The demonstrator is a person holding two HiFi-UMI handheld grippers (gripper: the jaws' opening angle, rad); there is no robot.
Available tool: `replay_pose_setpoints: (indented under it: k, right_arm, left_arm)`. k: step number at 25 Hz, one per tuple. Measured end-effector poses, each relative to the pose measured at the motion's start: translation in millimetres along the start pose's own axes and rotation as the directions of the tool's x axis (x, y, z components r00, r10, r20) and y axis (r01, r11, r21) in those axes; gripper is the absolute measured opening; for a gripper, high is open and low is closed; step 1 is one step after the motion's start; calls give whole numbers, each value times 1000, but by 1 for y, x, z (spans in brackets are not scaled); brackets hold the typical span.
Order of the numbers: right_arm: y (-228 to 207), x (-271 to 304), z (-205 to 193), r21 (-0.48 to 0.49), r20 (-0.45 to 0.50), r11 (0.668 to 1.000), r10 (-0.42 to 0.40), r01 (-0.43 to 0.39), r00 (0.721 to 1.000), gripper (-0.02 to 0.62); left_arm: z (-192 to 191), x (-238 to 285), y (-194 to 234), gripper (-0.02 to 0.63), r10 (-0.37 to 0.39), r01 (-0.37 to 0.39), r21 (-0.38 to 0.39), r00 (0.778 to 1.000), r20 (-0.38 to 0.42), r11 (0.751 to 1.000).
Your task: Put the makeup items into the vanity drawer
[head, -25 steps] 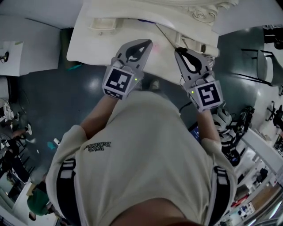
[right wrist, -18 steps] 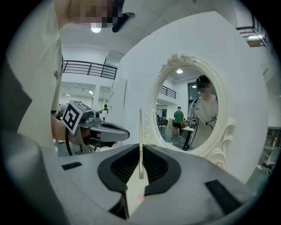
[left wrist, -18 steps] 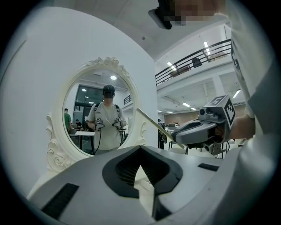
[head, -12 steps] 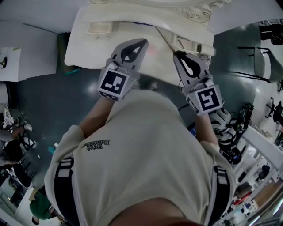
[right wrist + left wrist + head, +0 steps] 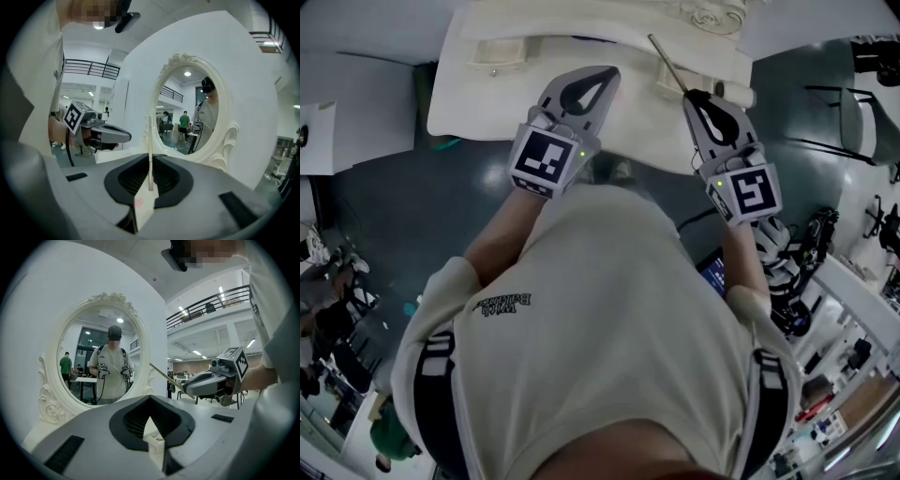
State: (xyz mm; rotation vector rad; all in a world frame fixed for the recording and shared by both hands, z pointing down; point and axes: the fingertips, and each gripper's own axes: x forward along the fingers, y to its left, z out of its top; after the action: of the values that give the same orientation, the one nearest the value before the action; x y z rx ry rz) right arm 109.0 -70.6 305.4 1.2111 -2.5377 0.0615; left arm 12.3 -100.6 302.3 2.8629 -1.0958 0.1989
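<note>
One thin makeup stick [image 5: 666,61] sat clamped in the right hand-held gripper [image 5: 692,95]; left hand-held gripper [image 5: 612,72] closed, empty. Carrying step; drawer likely needed opening next.

Head cam sits up top, staring steeply down past the person's shirt onto the vanity top [image 5: 487,103], while each gripper cam rides close behind its own jaws, roughly level, facing the oval mirror [image 5: 103,359], which both share, each also catching the other: right gripper [image 5: 185,389], left gripper [image 5: 129,137].
</note>
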Motion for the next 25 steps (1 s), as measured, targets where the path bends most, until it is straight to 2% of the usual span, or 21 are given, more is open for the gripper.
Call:
replay_pose_setpoints:
  k: [5, 10, 17, 25]
  right_arm:
    - [-41, 6, -28, -30, -58, 999, -28, 27, 998, 31]
    - [-72, 22, -60, -24, -109, 1000, -15, 12, 994, 31]
    - [-92, 52, -120, -3, -197, 997, 76, -78, 977, 31]
    - [-91, 87, -185, -38, -292, 978, 185, -205, 938, 31]
  left_arm:
    - [-16, 33, -2, 14, -21, 20, -12, 999, -33, 1000]
    - [-46, 69, 4, 14, -34, 30, -44, 995, -95, 999]
    - [-96, 116, 4, 14, -54, 37, -88, 978, -200, 995]
    - [-155, 151, 11, 14, -58, 18, -141, 956, -287, 990]
